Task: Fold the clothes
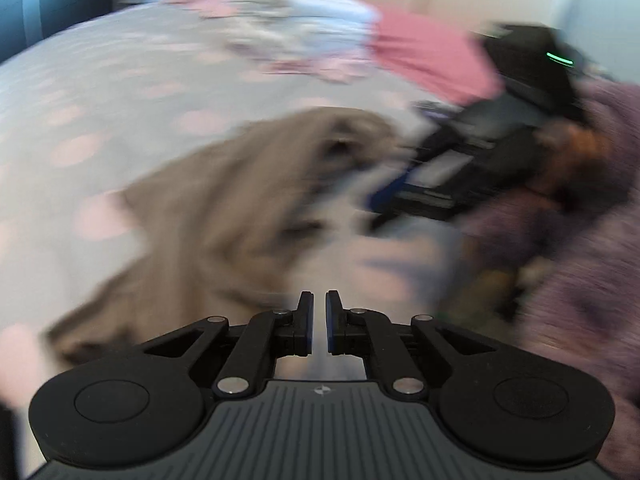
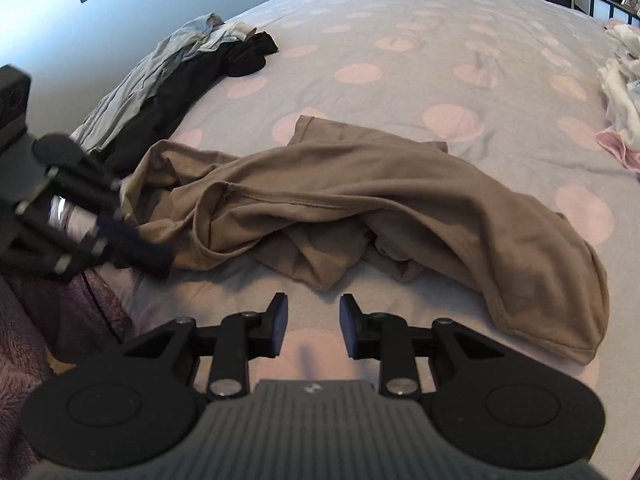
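- Though its own view is smeared by blur, the left gripper shows its jaws nearly together with a thin gap and nothing between them; in the right wrist view its tips sit at the garment's near-left end, but whether they touch cloth I cannot tell.
- Right gripper hovers partly open and empty over bare bedspread, the cloth just beyond its tips.
- Crumpled brown T-shirt lies near the bed's near edge, long axis running left to right across both grippers.
- Left gripper looks nearer the cloth; the right would need a short forward reach.
- Grey and black clothes lie along the left edge, pale ones at the right.
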Available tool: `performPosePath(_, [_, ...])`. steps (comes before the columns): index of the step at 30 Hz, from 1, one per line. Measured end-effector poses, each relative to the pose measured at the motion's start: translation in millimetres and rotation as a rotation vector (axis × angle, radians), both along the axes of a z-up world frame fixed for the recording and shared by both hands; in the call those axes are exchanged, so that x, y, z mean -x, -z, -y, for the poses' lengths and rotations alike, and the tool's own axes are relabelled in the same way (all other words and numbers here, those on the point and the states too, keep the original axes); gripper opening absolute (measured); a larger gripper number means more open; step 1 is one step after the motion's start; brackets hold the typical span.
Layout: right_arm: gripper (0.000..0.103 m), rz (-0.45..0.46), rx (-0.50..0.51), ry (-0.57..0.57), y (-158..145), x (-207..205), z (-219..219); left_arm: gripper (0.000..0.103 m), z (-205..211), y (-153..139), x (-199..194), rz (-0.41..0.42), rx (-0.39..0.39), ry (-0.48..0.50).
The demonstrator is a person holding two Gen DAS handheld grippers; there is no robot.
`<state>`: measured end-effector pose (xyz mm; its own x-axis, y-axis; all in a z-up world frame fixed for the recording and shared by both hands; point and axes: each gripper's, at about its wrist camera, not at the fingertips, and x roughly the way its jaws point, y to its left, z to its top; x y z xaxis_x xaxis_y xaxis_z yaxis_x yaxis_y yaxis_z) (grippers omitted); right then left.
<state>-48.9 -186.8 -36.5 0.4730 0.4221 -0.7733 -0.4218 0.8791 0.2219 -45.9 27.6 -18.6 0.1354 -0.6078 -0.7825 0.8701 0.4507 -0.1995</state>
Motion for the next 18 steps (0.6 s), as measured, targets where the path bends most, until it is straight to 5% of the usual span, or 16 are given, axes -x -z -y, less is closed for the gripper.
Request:
performPosePath(5, [0.037,-0.001,-0.022,0.008,-1.4,-4.8,1.2,0.004,10.2,8.0,20.4,0.002,-0.042,0.069])
performPosePath(18, [0.037,0.017,-0.091,-0.1,-19.4,-11.6,-38.3,0.016,-21.4,-7.0,-2.8,0.15,-0.106,-0.279])
